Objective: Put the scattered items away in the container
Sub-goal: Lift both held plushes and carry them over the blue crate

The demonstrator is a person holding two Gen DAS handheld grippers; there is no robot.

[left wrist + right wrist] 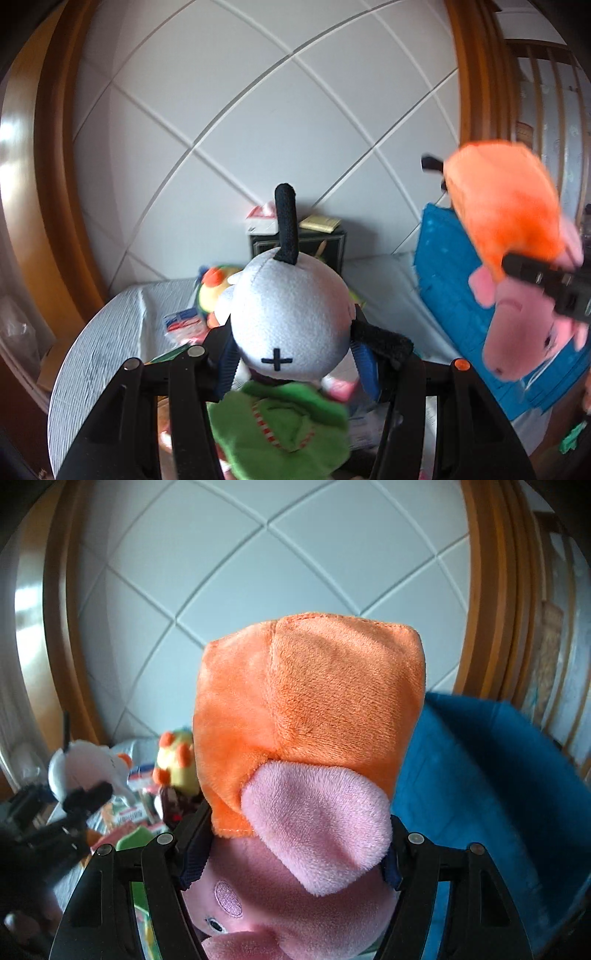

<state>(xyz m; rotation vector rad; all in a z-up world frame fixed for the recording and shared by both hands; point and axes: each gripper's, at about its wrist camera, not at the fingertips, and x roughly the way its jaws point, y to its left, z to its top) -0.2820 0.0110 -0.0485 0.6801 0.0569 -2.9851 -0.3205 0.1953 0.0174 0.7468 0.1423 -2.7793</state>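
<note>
Taking the blue container [454, 295] as landmark: far to its left lie a yellow plush [216, 286] and packets on the striped cloth [110, 332]. Nearer, still left of it, the left gripper [293, 363] is clamped on a white plush [290, 317]. Directly before the container, the right gripper [295, 853] is clamped on a pink pig plush [310, 746] in orange.

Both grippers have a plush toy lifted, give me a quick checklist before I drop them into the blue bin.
1. Left gripper clamped on white plush toy with black arms and green scarf: ok.
2. Right gripper clamped on pink plush pig in orange dress: ok.
3. Blue fabric bin within view, on the right: ok.
4. Bin opening unobstructed: cannot tell.
5. Yellow plush toy with orange spots left on the bed: not ok.
</note>
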